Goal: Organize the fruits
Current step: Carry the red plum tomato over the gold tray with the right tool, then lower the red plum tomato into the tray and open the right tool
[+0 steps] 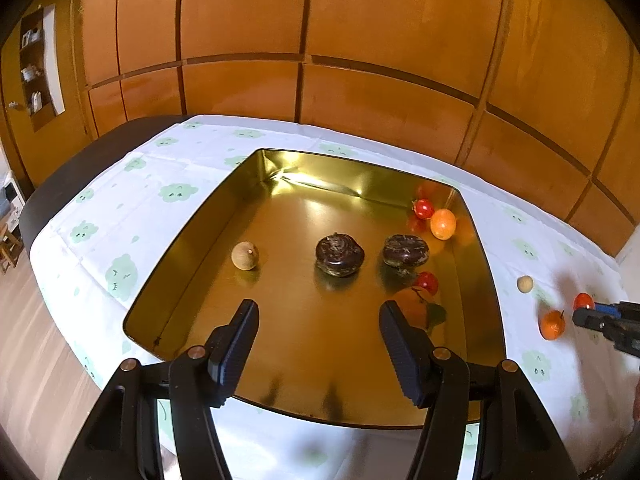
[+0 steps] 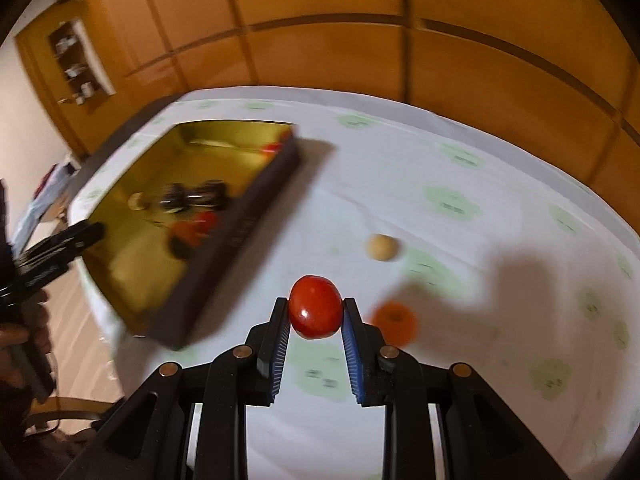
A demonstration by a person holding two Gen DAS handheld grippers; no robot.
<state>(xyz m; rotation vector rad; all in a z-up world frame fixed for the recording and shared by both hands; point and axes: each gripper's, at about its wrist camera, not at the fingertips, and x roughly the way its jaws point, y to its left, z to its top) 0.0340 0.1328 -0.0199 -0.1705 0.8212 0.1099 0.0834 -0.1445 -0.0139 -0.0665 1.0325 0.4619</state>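
My right gripper (image 2: 315, 305) is shut on a red cherry tomato (image 2: 315, 312), held above the tablecloth to the right of the gold tray (image 2: 248, 216). In the left wrist view the same tomato (image 1: 583, 302) shows at the right gripper's (image 1: 585, 316) tips. My left gripper (image 1: 316, 316) hovers open over the tray's (image 1: 180, 248) near side, nothing between its fingers. Inside the tray lie a tan longan (image 1: 245, 255), two dark purple fruits (image 1: 339, 255) (image 1: 405, 250), two red tomatoes (image 1: 423, 209) (image 1: 426, 282) and two oranges (image 1: 443, 224) (image 1: 412, 305).
On the cloth right of the tray lie a loose tan longan (image 2: 382, 246) (image 1: 525, 283) and a small orange (image 2: 395, 322) (image 1: 553, 325). A wooden panelled wall stands behind the table. The table's left edge drops to the floor. A person's hand (image 2: 16, 344) holds the left gripper.
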